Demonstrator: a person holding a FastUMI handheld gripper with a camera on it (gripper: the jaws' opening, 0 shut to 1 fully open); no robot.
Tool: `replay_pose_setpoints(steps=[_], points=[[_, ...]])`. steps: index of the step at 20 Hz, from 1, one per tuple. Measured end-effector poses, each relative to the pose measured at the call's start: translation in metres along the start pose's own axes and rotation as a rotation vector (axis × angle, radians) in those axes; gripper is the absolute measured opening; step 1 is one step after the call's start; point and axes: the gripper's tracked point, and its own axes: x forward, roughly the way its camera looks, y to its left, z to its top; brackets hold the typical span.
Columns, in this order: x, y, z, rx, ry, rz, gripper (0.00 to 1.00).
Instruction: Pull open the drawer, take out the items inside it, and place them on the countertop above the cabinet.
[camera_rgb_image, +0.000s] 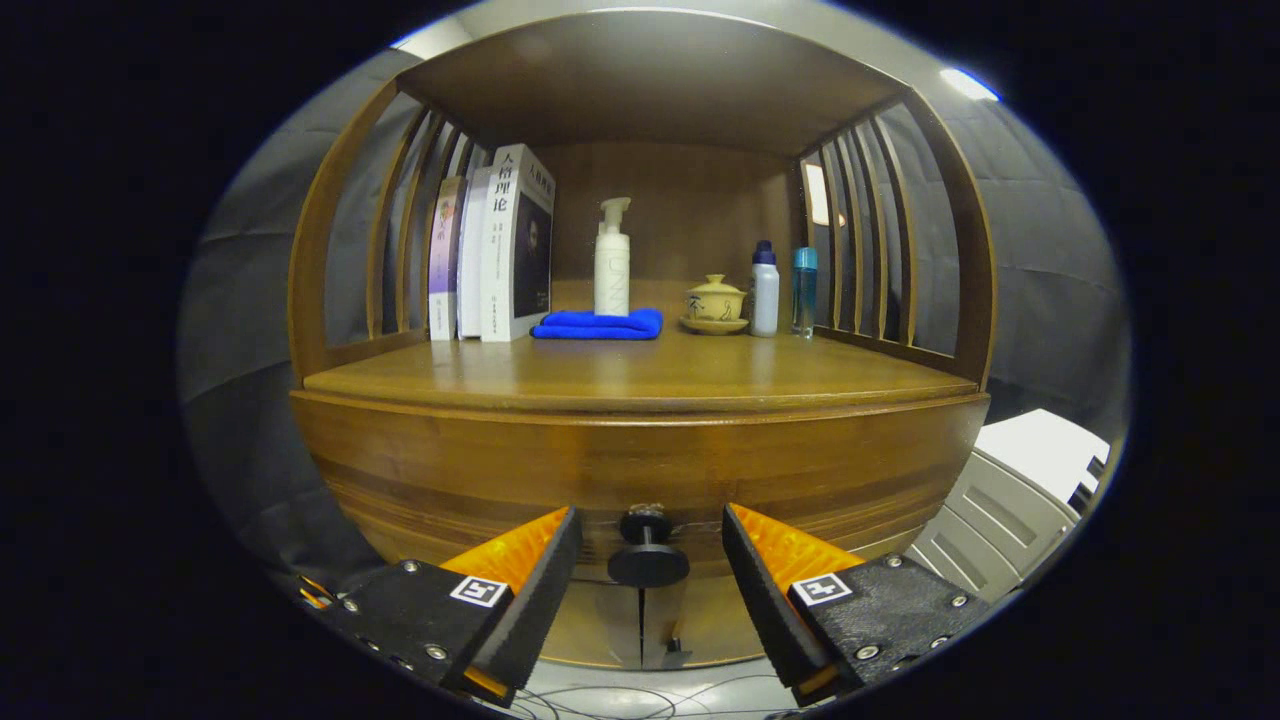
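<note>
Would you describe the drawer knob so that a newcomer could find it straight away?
Start at the wooden cabinet and drop below its countertop to the drawer front. The drawer knob juts out there, between the open gripper's fingers, untouched. It is dark and round, the only fitting on that front.

The claw (648, 520) is held level, its two fingers (540, 580) spread wide apart and angled slightly inward toward their tips. Neither finger touches anything; the gap between them stands open, nothing gripped.

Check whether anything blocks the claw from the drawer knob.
Nothing visible does. The knob sits in the open gap between the claw's two spread fingers, with neither finger touching it, and the drawer front behind it is still closed.
</note>
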Motion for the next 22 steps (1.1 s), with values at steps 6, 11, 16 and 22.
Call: replay_pose_setpoints(steps=[6, 11, 16, 22], points=[[0.007, 0.0, -0.019, 0.004, 0.017, -0.022, 0.79], [0.016, 0.003, -0.015, 0.011, -0.029, -0.009, 0.6], [0.013, 0.003, -0.015, 0.037, -0.046, 0.0, 0.45], [0.014, 0.004, -0.017, 0.038, -0.054, 0.013, 0.44]])
